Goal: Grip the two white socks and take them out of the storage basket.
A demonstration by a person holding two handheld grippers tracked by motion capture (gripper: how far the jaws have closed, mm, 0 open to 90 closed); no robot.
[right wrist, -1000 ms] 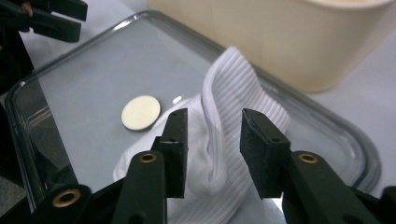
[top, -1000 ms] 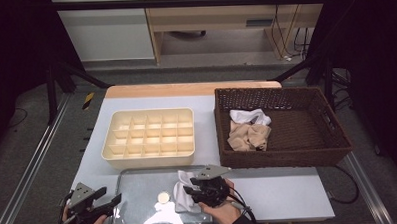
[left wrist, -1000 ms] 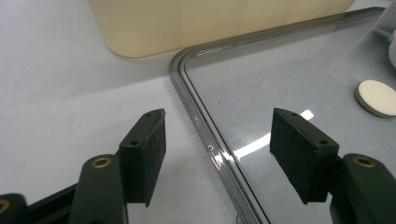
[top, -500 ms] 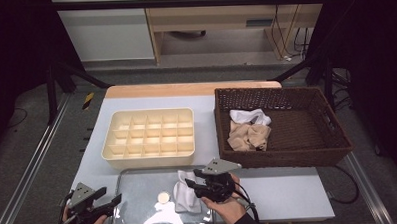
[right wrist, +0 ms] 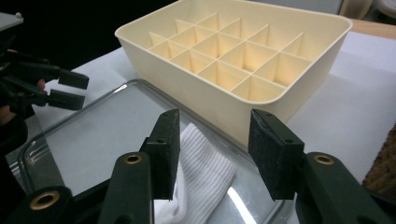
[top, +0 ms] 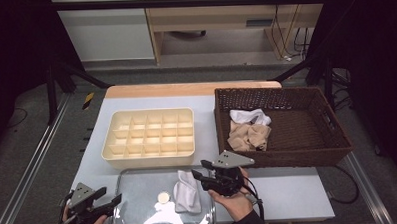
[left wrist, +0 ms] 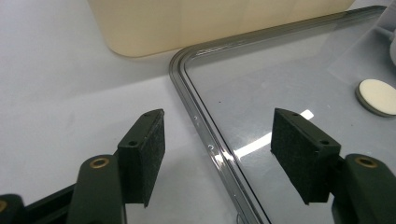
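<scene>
A white sock (top: 186, 192) lies flat on the shiny metal tray (top: 139, 186) at the table's front, next to a small round disc (top: 163, 197). My right gripper (top: 198, 169) is open just right of the sock and holds nothing. In the right gripper view its jaws (right wrist: 215, 126) hover above the white sock (right wrist: 205, 177), with the cream divided box (right wrist: 233, 56) behind. My left gripper (top: 111, 195) is open at the tray's front left corner. In the left gripper view its jaws (left wrist: 217, 130) straddle the tray rim (left wrist: 196, 107), and the disc (left wrist: 378, 95) lies farther right.
The cream divided box (top: 147, 134) stands just behind the tray, its cells empty. At the right, a brown wicker basket (top: 308, 148) holds a white sock (top: 249, 116) and a beige cloth (top: 250, 136). Bare white table lies in front of the basket.
My right gripper has drawn back to the right and slightly away from the sock, which stays on the tray. The left gripper has barely moved.
</scene>
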